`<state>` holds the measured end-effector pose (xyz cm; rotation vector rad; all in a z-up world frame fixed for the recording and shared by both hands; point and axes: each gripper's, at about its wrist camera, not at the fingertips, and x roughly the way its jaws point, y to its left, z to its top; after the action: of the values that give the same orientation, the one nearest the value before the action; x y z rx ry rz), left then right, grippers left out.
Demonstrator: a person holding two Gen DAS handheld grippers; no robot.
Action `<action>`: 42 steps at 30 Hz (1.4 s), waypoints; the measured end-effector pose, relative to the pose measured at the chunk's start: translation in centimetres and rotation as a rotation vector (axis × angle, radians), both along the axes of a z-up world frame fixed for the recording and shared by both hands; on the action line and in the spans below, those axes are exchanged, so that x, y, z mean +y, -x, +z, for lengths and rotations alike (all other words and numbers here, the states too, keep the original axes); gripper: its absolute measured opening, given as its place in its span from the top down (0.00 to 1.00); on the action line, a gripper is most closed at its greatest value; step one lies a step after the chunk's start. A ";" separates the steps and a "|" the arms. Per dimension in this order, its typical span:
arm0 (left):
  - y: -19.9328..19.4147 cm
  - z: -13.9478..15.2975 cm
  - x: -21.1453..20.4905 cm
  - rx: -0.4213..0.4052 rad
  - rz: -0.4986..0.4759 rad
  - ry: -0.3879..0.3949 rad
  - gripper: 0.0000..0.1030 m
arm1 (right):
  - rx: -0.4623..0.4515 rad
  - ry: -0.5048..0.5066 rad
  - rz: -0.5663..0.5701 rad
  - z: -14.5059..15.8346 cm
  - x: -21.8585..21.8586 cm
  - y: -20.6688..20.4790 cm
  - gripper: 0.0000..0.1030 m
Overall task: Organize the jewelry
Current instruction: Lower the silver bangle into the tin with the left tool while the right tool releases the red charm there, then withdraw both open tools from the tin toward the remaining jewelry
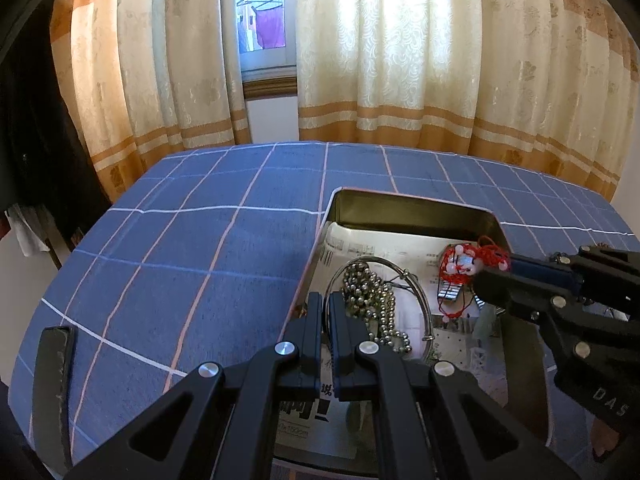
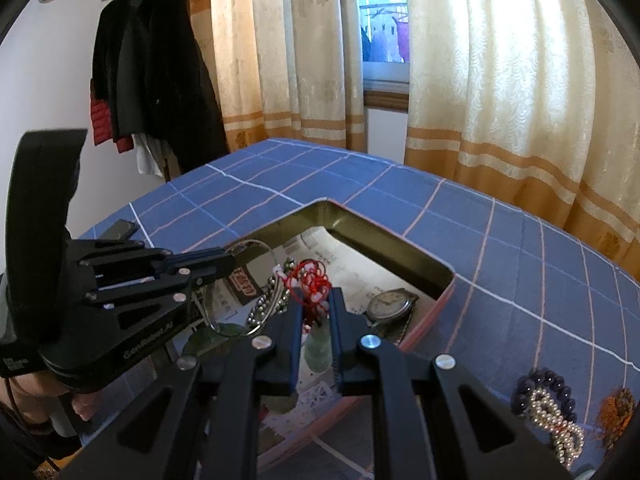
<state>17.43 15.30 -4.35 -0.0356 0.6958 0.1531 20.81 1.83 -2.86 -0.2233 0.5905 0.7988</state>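
While the left gripper (image 1: 325, 308) pinches a thin wire hoop (image 1: 416, 288) with jaws nearly shut, the right gripper (image 2: 316, 304) clamps a red knotted cord charm (image 2: 314, 282). Both hang over a rectangular metal tin (image 2: 384, 240) lined with printed paper, holding a silver bead chain (image 1: 368, 296) and round watch (image 2: 390, 306). Beaded bracelets (image 2: 548, 416) lie beside it on the blue checked cloth (image 1: 180, 260).

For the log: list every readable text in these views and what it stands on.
"DAS": right gripper body, seen from the left wrist.
"GenRobot.AI", somewhat soft: left gripper body, seen from the right wrist.
Printed paper lining the tin: too blurred.
Watch dial: too small.
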 end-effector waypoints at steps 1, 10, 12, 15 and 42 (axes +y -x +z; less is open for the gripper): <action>0.0 -0.1 0.1 0.001 0.003 0.002 0.98 | 0.003 0.004 0.000 -0.2 0.1 -0.1 0.86; -0.6 0.2 0.4 0.002 0.009 0.004 0.97 | 0.016 0.032 0.003 -0.9 0.5 -0.2 0.86; -0.8 0.1 0.3 0.010 0.006 -0.007 0.97 | 0.021 0.037 0.005 -1.1 0.5 -0.3 0.86; -0.8 0.0 0.7 0.009 0.009 0.018 0.96 | 0.025 0.031 -0.004 -1.1 0.5 -0.6 0.83; 3.2 3.0 -4.5 -0.104 -0.055 0.046 0.25 | -0.059 -0.110 -0.185 0.3 -9.6 2.7 0.21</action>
<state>14.24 10.84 -1.34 -0.0681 0.5961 0.0821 18.11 -7.76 -2.54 -0.0895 0.5020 0.6409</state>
